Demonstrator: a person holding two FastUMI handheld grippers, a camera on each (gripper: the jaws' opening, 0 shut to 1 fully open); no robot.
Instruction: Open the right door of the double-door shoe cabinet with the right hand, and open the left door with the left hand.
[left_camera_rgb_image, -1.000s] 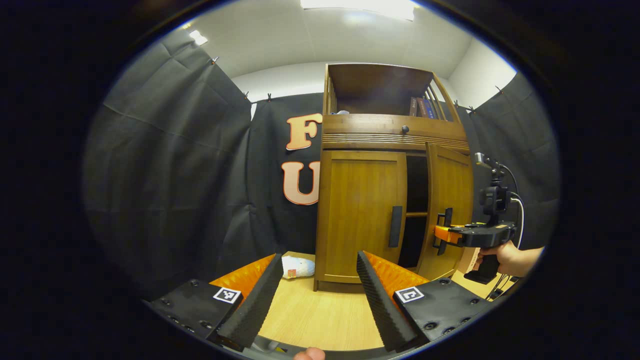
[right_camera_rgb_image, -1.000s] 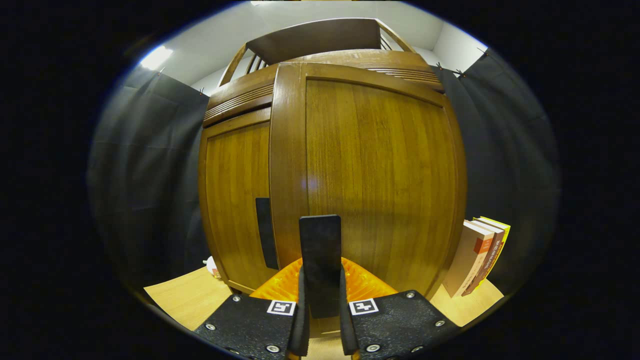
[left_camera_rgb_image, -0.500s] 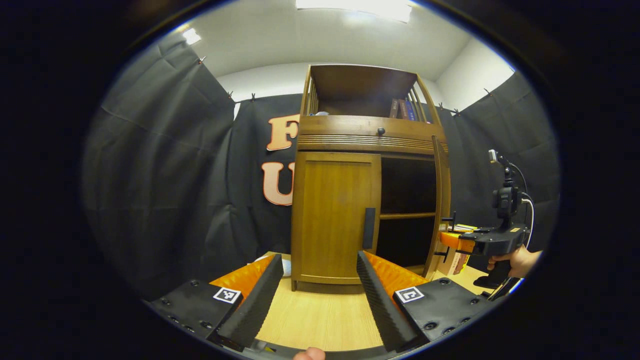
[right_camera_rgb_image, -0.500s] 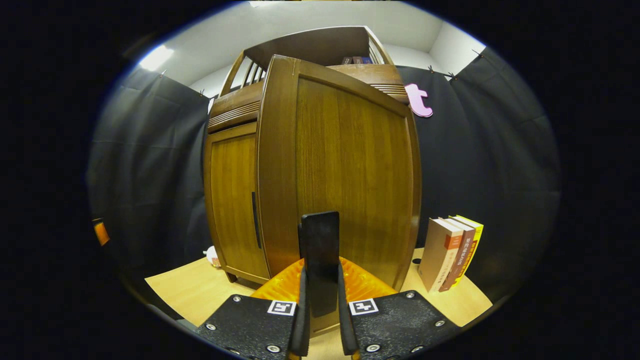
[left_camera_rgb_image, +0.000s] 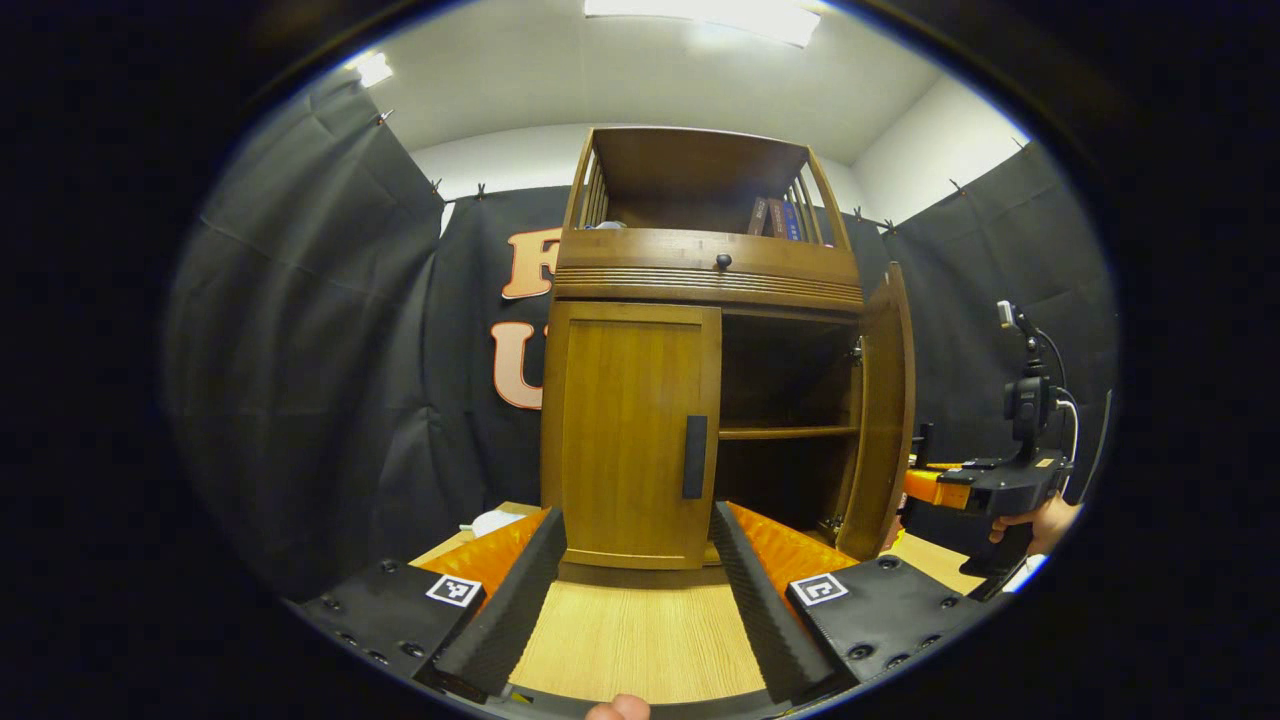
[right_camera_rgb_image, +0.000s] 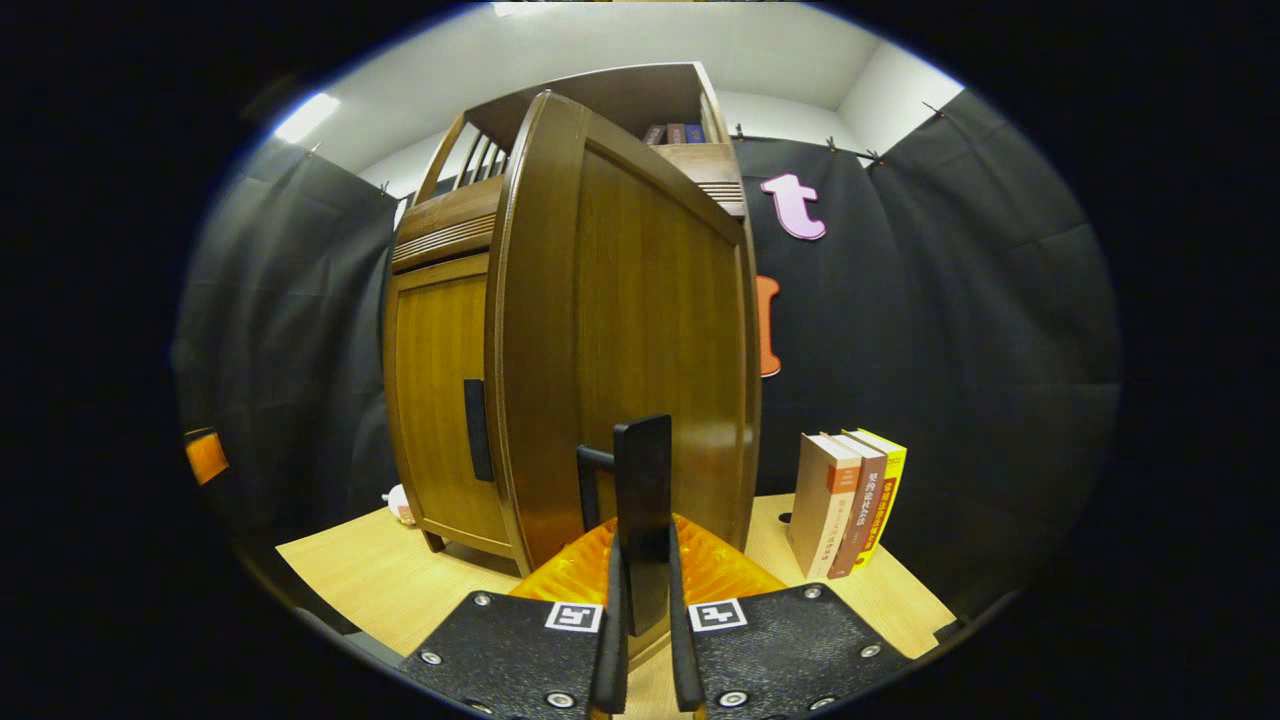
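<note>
One tall brown wooden shoe cabinet (left_camera_rgb_image: 700, 290) standing on the pale wood floor (left_camera_rgb_image: 640, 640), with two doors. Right door (left_camera_rgb_image: 880, 400) swung wide open, left door (left_camera_rgb_image: 630, 430) closed flat, its black bar handle (left_camera_rgb_image: 694, 457) untouched. Inside the cabinet: one shelf board (left_camera_rgb_image: 785, 432), both bays dark, contents not discernible. On the cabinet's open top shelf: a few books (left_camera_rgb_image: 775, 215). Right of the cabinet, three upright books (right_camera_rgb_image: 845, 500) on the floor; left of its base, a small white bundle (left_camera_rgb_image: 495, 522). Left gripper (left_camera_rgb_image: 640, 580) low in front of the left door, fingers spread wide, holding nothing. Right gripper (right_camera_rgb_image: 640, 600) at the open door, fingers closed tight on the right door's black handle (right_camera_rgb_image: 642, 500).
</note>
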